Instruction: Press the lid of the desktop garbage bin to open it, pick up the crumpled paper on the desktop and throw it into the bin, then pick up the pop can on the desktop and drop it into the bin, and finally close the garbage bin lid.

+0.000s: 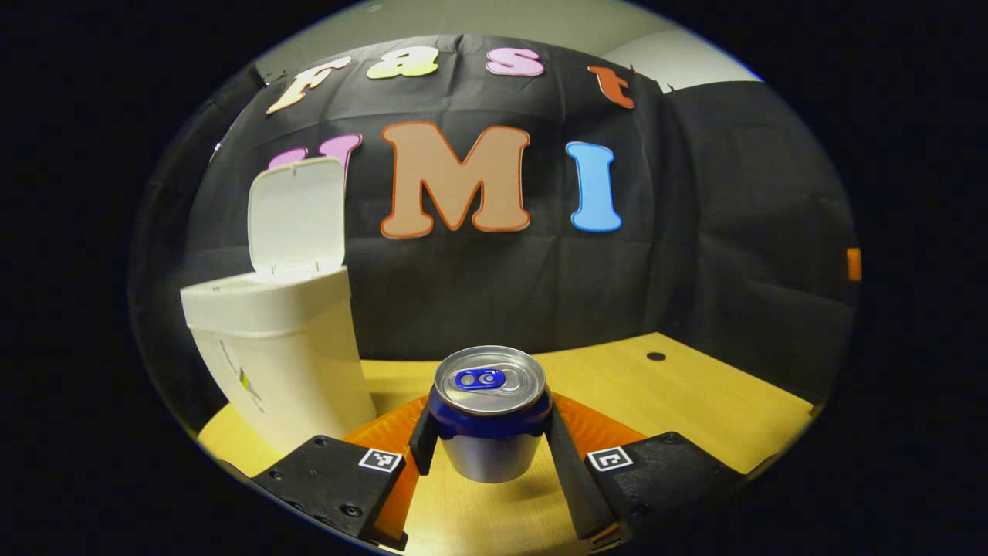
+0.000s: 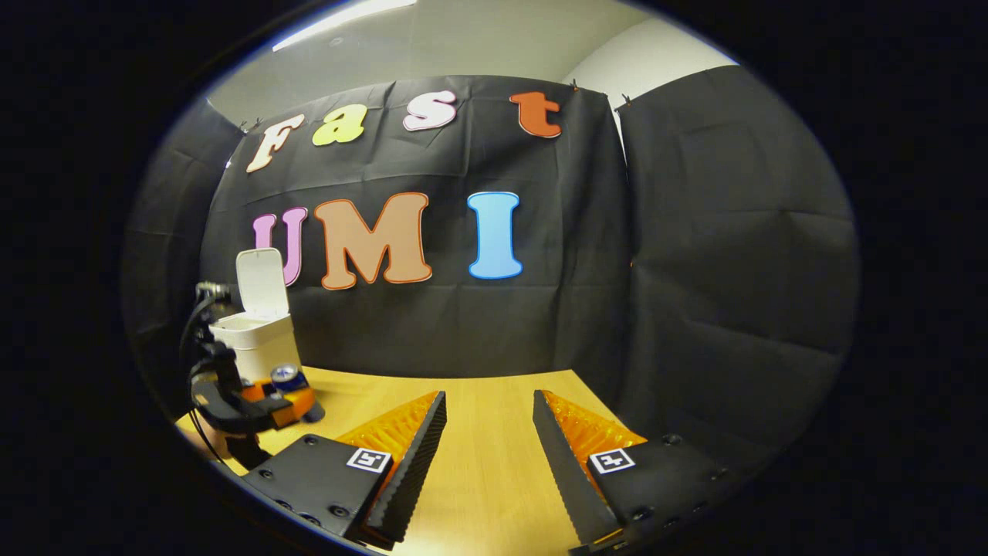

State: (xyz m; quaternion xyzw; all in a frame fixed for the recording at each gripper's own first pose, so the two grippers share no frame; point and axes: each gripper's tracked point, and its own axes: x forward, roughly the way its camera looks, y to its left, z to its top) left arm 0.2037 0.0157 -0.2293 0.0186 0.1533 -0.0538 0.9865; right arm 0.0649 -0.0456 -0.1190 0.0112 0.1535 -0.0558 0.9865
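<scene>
Between the fingers of my left gripper (image 1: pixel 488 452) stands the pop can (image 1: pixel 489 413), upright, both fingers pressed against its sides. Whether its base is clear of the desktop (image 1: pixel 695 394) I cannot tell. The garbage bin (image 1: pixel 282 351) stands to the can's left in the left gripper view, near but apart, its lid (image 1: pixel 297 216) raised and the mouth open. No crumpled paper lies on the visible desktop; I judge that step complete and the can step in hand. My right gripper (image 2: pixel 482 455) hangs over bare desktop, jaws apart, holding nothing. In the right gripper view the left gripper (image 2: pixel 266 405) sits just before the bin. Next, I judge, the can must be lifted above the rim, carried over the mouth and released, keeping clear of the raised lid.
</scene>
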